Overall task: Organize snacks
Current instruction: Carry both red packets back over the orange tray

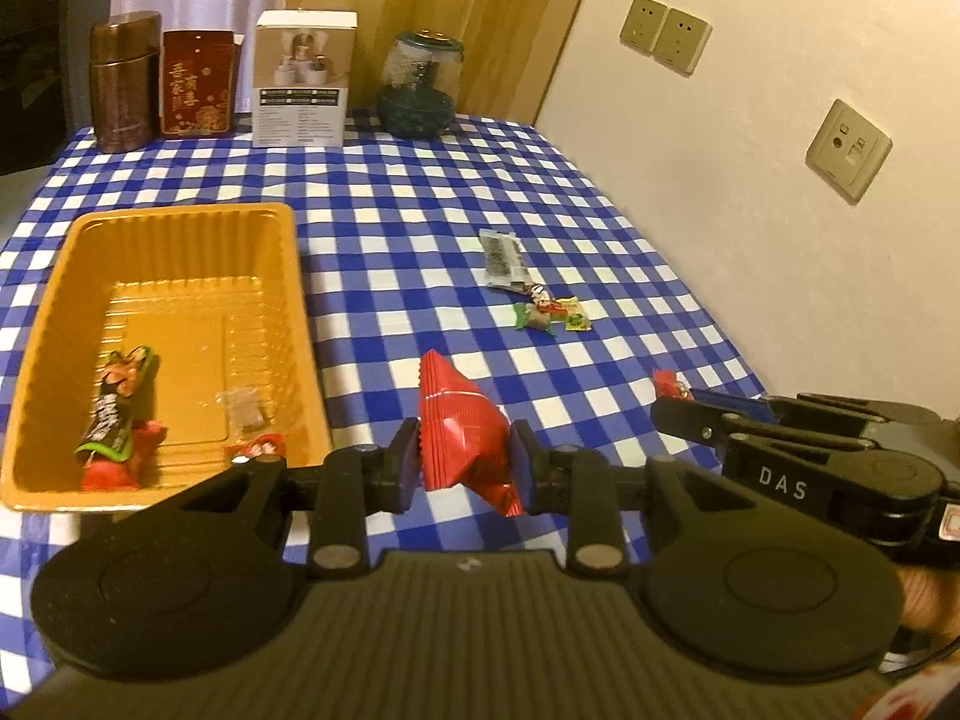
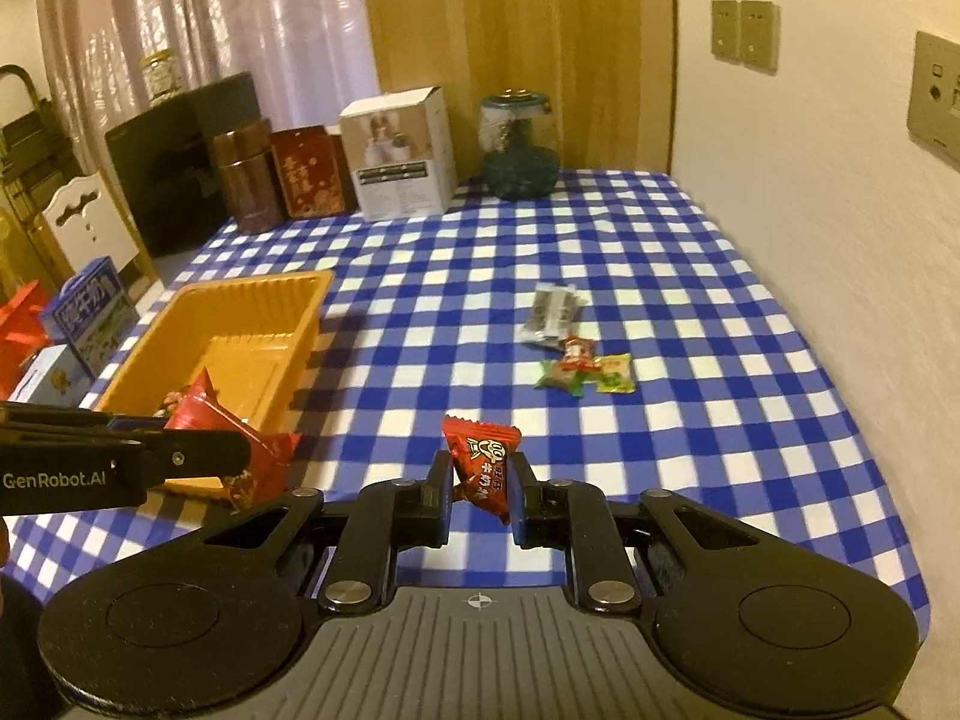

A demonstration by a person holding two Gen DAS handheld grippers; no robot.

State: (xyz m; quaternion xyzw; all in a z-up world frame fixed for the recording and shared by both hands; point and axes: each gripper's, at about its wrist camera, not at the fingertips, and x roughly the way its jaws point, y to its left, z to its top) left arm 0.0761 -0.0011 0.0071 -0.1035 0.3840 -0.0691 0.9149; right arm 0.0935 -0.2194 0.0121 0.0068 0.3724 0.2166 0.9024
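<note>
Both claws loaded up. Left gripper (image 1: 462,459) clamped tight on a red foil snack packet (image 1: 459,420), held above the checkered tablecloth (image 1: 420,204) just right of the gold plastic tray (image 1: 282,276). Right gripper (image 2: 480,489) pinched shut on a small red wrapped candy (image 2: 483,462), also up off the cloth, near the front edge of the table.

Inside the tray: a dark-and-green snack bar (image 1: 117,408), a clear little sachet (image 1: 243,411) and a couple of red candies (image 1: 258,447), all bunched at the near end. Far end of the tray bare.

Still out on the cloth: a grey-black packet (image 1: 504,258) touching a small cluster of green and red candies (image 1: 549,312), well right of the tray and near the wall (image 1: 750,180). Wide open stretch of cloth between tray and that cluster.

Along the back edge: brown canister (image 1: 123,81), red tin (image 1: 197,84), white box (image 1: 303,78), dark green glass jar (image 1: 420,84).
</note>
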